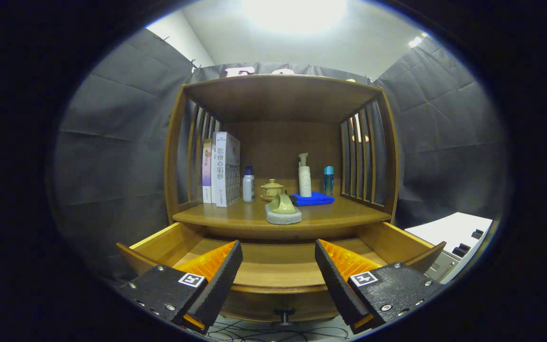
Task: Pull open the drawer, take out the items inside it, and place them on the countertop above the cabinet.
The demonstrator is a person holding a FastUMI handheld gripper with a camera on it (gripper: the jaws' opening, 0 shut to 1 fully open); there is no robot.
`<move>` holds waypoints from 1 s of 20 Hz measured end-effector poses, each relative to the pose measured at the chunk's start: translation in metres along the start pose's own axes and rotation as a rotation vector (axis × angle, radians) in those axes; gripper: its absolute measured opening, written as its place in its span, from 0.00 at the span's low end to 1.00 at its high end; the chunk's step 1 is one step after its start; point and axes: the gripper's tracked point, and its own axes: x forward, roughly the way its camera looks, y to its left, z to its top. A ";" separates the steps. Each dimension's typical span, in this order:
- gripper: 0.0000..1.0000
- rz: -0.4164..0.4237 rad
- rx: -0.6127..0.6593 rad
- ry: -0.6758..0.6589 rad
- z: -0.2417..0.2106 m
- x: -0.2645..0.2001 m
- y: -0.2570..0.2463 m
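I can't see the drawer (278, 266) floor near its front: the spread fingers (216, 280) of the gripper (278, 280) cover both corners. The knob (283, 315) below them is half hidden by the drawer front. White unit (454, 237) beyond the right finger is cut off.

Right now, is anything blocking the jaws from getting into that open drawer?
Nothing visible does. The gripper is open above the pulled-out drawer, with only bare drawer floor showing between its jaws. The countertop above already holds books, bottles, a blue cloth and an ornament on a stone base.
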 end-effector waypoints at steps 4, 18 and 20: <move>0.95 -0.015 -0.008 0.010 -0.021 -0.016 -0.005; 0.95 0.022 -0.016 0.102 -0.091 -0.031 -0.002; 0.95 0.025 -0.027 0.125 -0.100 -0.030 -0.001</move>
